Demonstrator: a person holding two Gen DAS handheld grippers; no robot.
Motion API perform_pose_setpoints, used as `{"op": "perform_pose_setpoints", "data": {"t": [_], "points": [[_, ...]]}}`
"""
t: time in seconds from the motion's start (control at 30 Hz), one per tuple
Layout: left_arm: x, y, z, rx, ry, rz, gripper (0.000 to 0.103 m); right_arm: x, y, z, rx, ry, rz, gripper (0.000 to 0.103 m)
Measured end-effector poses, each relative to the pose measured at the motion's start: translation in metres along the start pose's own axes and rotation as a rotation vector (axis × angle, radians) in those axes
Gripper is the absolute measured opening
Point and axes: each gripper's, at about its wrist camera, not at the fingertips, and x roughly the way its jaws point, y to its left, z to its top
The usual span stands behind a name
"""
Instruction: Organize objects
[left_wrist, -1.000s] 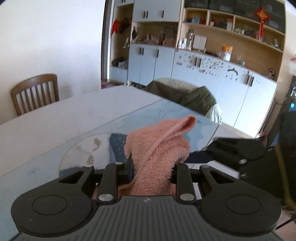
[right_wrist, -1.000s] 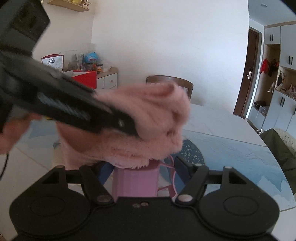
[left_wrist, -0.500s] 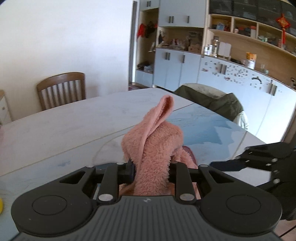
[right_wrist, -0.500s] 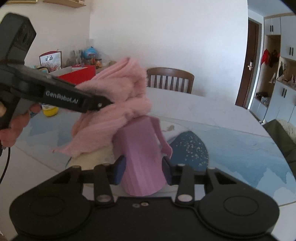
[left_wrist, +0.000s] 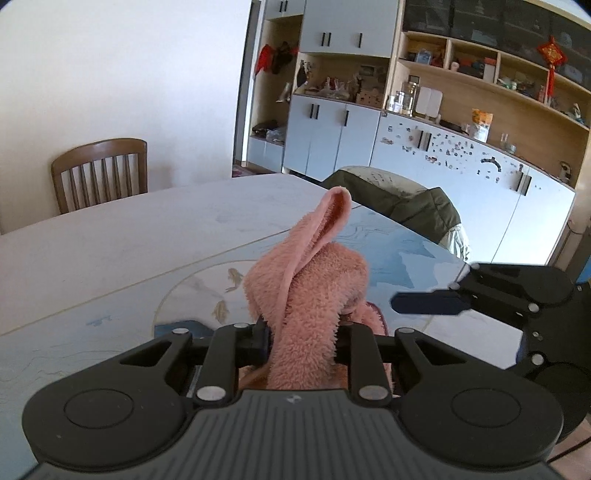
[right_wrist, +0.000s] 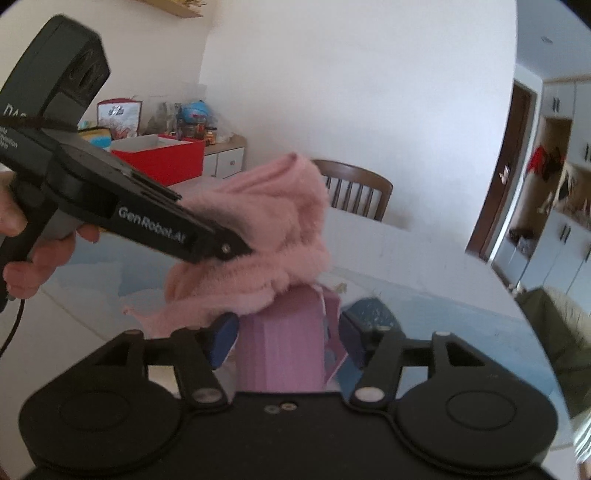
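My left gripper (left_wrist: 301, 341) is shut on a fluffy pink towel (left_wrist: 310, 295) and holds it above the table; in the right wrist view the gripper (right_wrist: 231, 251) presses the towel (right_wrist: 266, 236) onto the top of a pink ribbed cup (right_wrist: 282, 343). My right gripper (right_wrist: 286, 338) has its blue-padded fingers on both sides of the cup and is shut on it. The cup's rim is hidden by the towel. In the left wrist view the right gripper (left_wrist: 424, 306) is at the right, and a bit of the cup (left_wrist: 375, 314) shows behind the towel.
The table (left_wrist: 110, 251) has a white top and a blue patterned mat (right_wrist: 424, 310). A wooden chair (left_wrist: 99, 173) stands at its far side. A red box (right_wrist: 162, 158) and jars sit on a cabinet at the left. A cushioned chair (left_wrist: 402, 206) and cabinets stand at the right.
The left gripper has brought the towel back down onto the top of the cup. The right gripper stays on the cup and has tilted a little.
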Motion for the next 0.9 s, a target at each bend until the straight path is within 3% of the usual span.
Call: {"op": "perform_pose_setpoints", "data": {"t": [0.3,0.57,0.73,0.9], "points": [[-0.003,-0.004,0.001,0.006,0.012,-0.021,0.021,0.010,0.008,0.008,-0.116,-0.002,0.051,0.067],[0.000,0.007,-0.011,-0.015,0.015,0.026,0.019,0.015,-0.001,0.000,-0.095,0.029,0.071,0.067],[0.015,0.025,-0.030,-0.018,0.089,0.101,0.019,0.015,-0.001,0.002,-0.086,0.035,0.073,0.067],[0.024,0.039,-0.052,-0.029,0.160,0.096,0.019,0.016,0.002,0.000,-0.098,0.036,0.065,0.069]]}}
